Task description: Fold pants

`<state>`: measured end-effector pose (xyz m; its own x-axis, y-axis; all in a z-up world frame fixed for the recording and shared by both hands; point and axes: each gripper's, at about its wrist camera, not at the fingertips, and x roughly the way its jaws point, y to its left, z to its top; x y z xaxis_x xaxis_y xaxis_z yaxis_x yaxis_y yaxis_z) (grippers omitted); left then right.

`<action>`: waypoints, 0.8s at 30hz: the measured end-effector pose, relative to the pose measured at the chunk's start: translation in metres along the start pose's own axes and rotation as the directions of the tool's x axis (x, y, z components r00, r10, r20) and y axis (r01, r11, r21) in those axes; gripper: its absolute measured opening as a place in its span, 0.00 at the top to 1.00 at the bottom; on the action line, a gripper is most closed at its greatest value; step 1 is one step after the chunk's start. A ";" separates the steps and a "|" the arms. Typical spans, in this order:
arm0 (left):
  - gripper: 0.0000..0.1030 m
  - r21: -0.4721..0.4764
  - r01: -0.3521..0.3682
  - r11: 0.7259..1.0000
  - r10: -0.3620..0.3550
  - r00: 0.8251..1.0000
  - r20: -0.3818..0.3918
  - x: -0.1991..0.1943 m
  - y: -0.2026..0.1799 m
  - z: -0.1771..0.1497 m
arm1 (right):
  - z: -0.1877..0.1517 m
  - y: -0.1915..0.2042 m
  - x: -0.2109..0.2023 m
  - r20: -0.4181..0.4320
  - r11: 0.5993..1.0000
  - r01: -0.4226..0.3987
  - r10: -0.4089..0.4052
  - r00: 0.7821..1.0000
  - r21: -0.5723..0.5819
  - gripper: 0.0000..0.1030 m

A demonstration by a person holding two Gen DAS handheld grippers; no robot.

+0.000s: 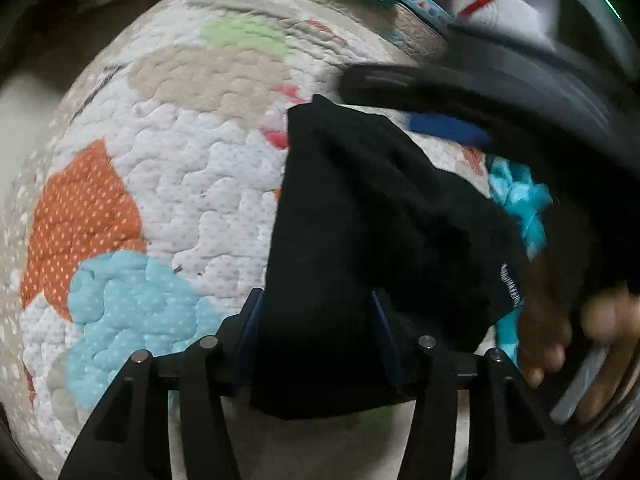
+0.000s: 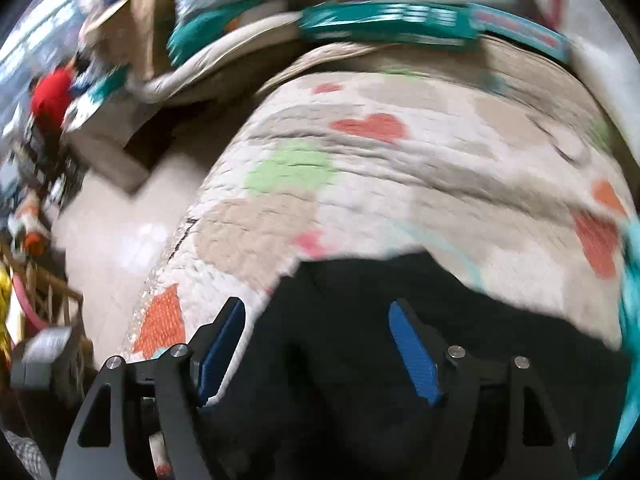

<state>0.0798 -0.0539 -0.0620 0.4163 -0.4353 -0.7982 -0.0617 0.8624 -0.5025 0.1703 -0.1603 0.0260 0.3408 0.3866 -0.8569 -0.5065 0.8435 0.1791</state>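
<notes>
Left gripper [image 1: 316, 336] fingers are parted with the black pants [image 1: 372, 216] draped loosely between them, apparently just let go. Right gripper [image 2: 320, 352] fingers are spread wide above the same cloth, nothing clamped. The pants are laid on the quilted bed [image 1: 168, 152], near its edge, probably so a fold settles flat.
</notes>
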 end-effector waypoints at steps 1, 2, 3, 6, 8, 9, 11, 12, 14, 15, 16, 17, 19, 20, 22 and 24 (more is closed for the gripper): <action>0.56 0.021 -0.030 0.999 0.030 1.000 0.004 0.001 -0.003 -0.001 | 0.008 0.007 0.015 -0.030 0.999 0.011 -0.012 0.999 -0.031 0.23; 0.70 0.049 -0.068 0.996 0.067 0.998 0.013 0.001 -0.006 -0.003 | 0.013 0.011 0.034 -0.076 0.997 0.030 -0.035 0.996 -0.066 0.24; 0.80 0.072 -0.077 0.994 0.076 0.997 0.012 0.002 -0.007 -0.004 | 0.014 0.014 0.049 -0.119 0.995 0.044 -0.054 0.991 -0.086 0.50; 0.86 0.082 -0.078 0.994 0.076 0.997 0.016 -0.001 -0.004 -0.005 | 0.011 0.022 0.067 -0.180 0.993 0.053 -0.073 0.981 -0.110 0.76; 0.89 0.053 -0.057 0.997 0.057 0.998 0.005 -0.004 0.003 -0.003 | 0.014 0.020 0.065 -0.184 0.997 0.024 -0.036 0.982 -0.068 0.81; 0.90 0.042 -0.051 0.998 0.051 0.999 0.002 -0.008 0.008 -0.002 | 0.016 0.018 0.064 -0.186 0.999 0.013 -0.020 0.982 -0.037 0.82; 0.90 0.016 -0.046 0.999 0.045 0.999 0.005 -0.016 0.018 0.000 | 0.022 0.016 0.062 -0.182 1.000 -0.008 0.010 0.983 0.010 0.85; 0.90 0.002 -0.051 0.999 0.051 0.999 0.012 -0.021 0.024 0.002 | 0.024 0.019 0.061 -0.177 0.999 -0.021 0.025 0.984 0.025 0.85; 0.90 -0.039 -0.075 0.996 0.077 0.996 0.036 -0.035 0.043 0.007 | 0.034 0.028 0.063 -0.164 0.997 -0.064 0.072 0.984 0.053 0.86; 0.90 -0.059 -0.080 0.995 0.083 0.996 0.041 -0.039 0.051 0.009 | 0.038 0.034 0.063 -0.159 0.996 -0.078 0.086 0.984 0.051 0.86; 0.90 -0.102 -0.091 0.991 0.097 0.994 0.049 -0.047 0.067 0.012 | 0.045 0.044 0.065 -0.156 0.995 -0.090 0.096 0.983 0.045 0.86; 0.90 -0.137 -0.100 0.986 0.108 0.993 0.056 -0.054 0.079 0.014 | 0.052 0.056 0.069 -0.155 0.994 -0.106 0.110 0.982 0.034 0.86; 0.86 -0.196 -0.126 0.972 0.143 0.987 0.070 -0.065 0.101 0.016 | 0.064 0.079 0.078 -0.150 0.992 -0.127 0.128 0.980 0.012 0.86; 0.82 -0.222 -0.148 0.964 0.165 0.984 0.064 -0.069 0.112 0.017 | 0.069 0.091 0.083 -0.143 0.991 -0.136 0.135 0.980 0.005 0.82; 0.77 -0.278 -0.138 0.951 0.158 0.986 0.051 -0.075 0.133 0.015 | 0.073 0.106 0.094 -0.148 0.991 -0.137 0.135 0.980 -0.004 0.74; 0.74 -0.346 -0.070 0.936 0.098 0.993 0.063 -0.086 0.152 0.012 | 0.077 0.112 0.089 -0.144 0.990 -0.143 0.139 0.980 -0.019 0.58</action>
<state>0.0462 0.1175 -0.0659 0.4643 -0.3317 -0.8212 -0.4006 0.7483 -0.5288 0.2054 -0.0030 0.0071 0.1493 0.4420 -0.8845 -0.5650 0.7722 0.2905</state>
